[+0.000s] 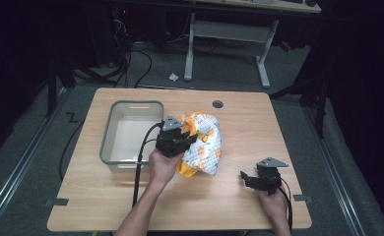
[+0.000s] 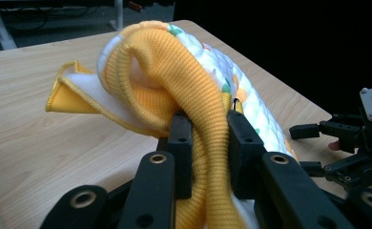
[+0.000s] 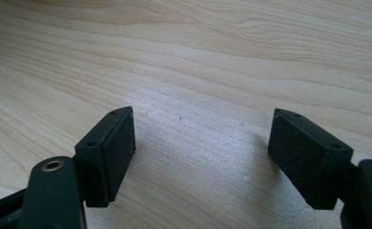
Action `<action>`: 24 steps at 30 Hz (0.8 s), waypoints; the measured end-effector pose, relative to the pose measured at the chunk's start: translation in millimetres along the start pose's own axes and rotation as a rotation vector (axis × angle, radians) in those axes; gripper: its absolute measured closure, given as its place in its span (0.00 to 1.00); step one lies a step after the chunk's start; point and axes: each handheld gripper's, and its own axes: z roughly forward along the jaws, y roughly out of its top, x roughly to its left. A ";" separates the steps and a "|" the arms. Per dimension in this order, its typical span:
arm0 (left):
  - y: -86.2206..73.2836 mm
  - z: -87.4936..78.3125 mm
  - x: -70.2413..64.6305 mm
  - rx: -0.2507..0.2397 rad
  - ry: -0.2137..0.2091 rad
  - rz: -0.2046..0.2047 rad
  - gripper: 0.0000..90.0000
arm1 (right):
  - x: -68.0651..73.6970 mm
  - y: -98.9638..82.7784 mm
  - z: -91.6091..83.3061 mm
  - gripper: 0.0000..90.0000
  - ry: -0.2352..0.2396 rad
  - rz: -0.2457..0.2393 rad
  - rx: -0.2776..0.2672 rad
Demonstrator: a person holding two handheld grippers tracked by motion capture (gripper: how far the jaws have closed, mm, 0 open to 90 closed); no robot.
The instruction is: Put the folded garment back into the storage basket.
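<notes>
Near the middle of the desk, the left gripper has its jaws clenched on the yellow ribbed hem of a small quilted garment, white with an orange print. From the left gripper view the hem runs straight down between the two black pads, pinched tight, while the rest of the cloth bunches up ahead of them. The garment sits just right of a grey plastic bin, beside it but not in it, and the bin looks to hold nothing. I can't tell from above how much of the cloth has come off the wood; part of it seems to rest there. The right gripper waits well apart near the front right of the desk, its jaws spread wide over bare wood with nothing between them. My reading is that the grasp is made and the carry is only starting: if the bin is where the garment belongs, the move over the rim and the release are both left to do.
</notes>
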 end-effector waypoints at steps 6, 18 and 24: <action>4.6 -10.6 5.4 -0.022 0.007 -0.006 0.83 | 0.0 0.0 0.0 0.27 0.000 0.000 0.000; 6.6 -28.2 17.6 -0.044 0.031 -0.021 0.83 | 0.0 0.0 0.0 0.27 0.000 0.000 0.000; 6.4 -36.1 23.8 -0.051 0.042 -0.028 0.83 | 0.0 0.0 0.0 0.27 0.000 0.000 0.000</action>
